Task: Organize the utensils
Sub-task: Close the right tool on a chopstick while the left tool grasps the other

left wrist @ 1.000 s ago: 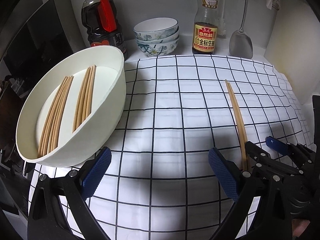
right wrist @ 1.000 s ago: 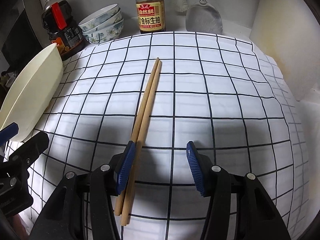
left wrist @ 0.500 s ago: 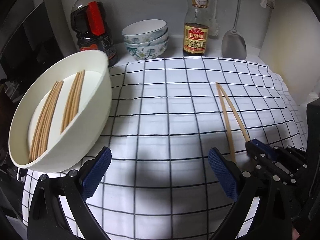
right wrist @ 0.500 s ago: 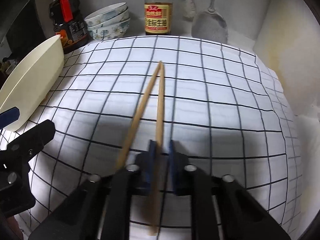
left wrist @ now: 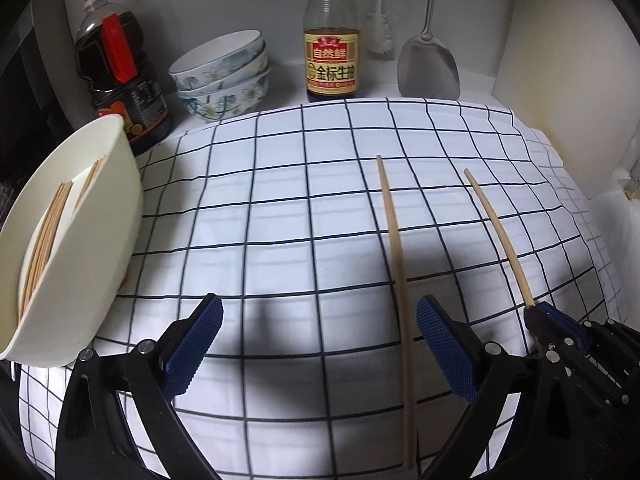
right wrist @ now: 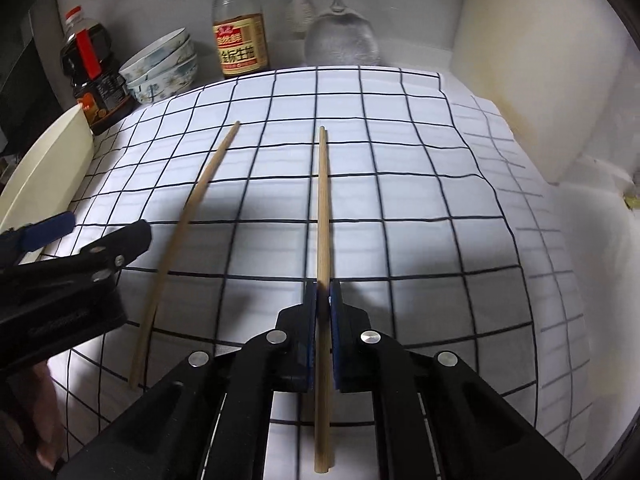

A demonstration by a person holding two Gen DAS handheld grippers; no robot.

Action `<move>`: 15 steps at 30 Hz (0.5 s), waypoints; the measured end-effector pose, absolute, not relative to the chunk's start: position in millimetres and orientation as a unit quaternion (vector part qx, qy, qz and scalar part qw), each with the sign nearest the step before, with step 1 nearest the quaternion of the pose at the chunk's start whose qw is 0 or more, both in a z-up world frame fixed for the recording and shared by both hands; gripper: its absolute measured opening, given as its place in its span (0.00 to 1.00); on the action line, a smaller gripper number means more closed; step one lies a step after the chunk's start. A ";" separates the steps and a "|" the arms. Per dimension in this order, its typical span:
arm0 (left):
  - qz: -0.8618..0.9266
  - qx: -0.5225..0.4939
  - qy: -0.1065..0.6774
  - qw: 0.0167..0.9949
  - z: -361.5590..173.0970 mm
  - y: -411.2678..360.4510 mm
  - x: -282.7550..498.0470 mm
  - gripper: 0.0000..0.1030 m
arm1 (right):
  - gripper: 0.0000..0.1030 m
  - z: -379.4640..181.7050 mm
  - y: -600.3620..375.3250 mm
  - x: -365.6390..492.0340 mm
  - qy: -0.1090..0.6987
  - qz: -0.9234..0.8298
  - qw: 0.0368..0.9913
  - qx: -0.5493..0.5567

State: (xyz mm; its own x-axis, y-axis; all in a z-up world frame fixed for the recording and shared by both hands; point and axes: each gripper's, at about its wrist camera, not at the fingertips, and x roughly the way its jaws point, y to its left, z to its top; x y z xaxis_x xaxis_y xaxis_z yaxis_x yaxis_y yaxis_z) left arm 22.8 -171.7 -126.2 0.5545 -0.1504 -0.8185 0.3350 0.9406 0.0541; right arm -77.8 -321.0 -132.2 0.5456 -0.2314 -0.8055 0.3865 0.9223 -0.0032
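Chopstick [right wrist: 323, 216]: slender, pale, seemingly wooden

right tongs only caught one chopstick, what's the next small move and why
Probably close the left tongs on the loose chopstick. The right tongs are shut on a single chopstick, while its partner lies alone on the checked cloth, running between the open left pads. The white bowl beside it already holds other chopsticks, so both likely go there.
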 end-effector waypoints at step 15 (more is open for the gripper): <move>-0.163 0.109 0.459 0.867 -142.6 -189.5 16.0 0.51 | 0.20 -134.2 -322.4 -64.1 0.436 -0.182 0.880 0.043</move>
